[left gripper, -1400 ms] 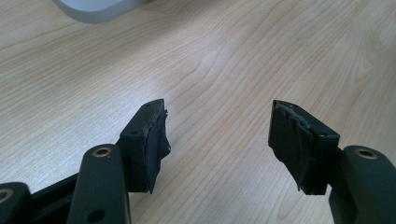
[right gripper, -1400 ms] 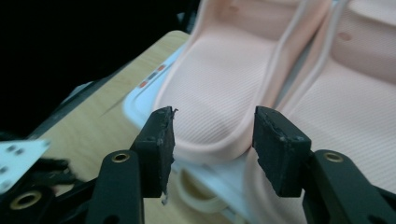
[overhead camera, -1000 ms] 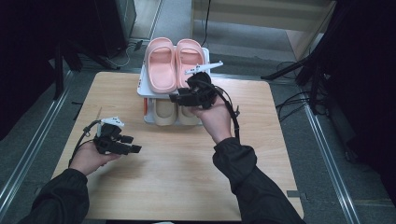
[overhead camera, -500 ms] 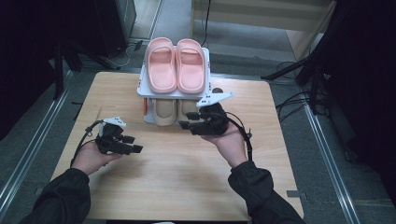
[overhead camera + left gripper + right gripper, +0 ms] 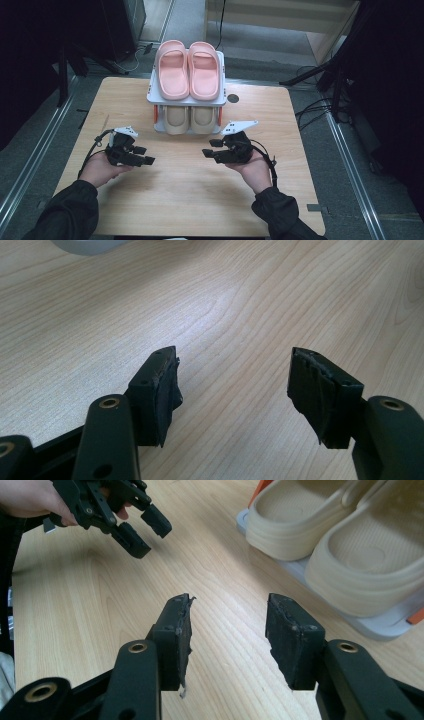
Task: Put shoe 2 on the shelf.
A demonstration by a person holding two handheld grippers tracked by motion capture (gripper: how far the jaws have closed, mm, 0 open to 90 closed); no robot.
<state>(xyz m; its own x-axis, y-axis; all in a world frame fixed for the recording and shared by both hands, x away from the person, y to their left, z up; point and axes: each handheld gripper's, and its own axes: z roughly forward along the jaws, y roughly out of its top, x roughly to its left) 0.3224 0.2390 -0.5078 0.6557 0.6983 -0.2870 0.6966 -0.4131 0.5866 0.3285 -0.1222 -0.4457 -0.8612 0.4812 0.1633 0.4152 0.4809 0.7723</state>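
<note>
A small white two-shelf rack (image 5: 156, 94) stands at the table's far middle. A pair of pink slippers (image 5: 188, 69) lies on its top shelf and a beige pair (image 5: 189, 119) on the lower one. My left gripper (image 5: 145, 155) hovers low over the wood at the left, open and empty, its jaws (image 5: 235, 365) wide apart above bare table. In front of the rack's right corner my right gripper (image 5: 211, 148) points left. Its jaws (image 5: 230, 610) have just been opening and stand apart with nothing between them. The beige slippers (image 5: 350, 545) lie just ahead of it to the right.
The wooden table (image 5: 185, 200) has bare room between and in front of both hands. A small dark round mark (image 5: 233, 98) sits to the right of the rack. Cables and dark stands (image 5: 330, 85) crowd the floor around the table. My left gripper (image 5: 135, 525) faces the right one.
My right hand has come down and back from the rack's top shelf to low over the table, its jaws a little wider. The left hand has stayed put.
</note>
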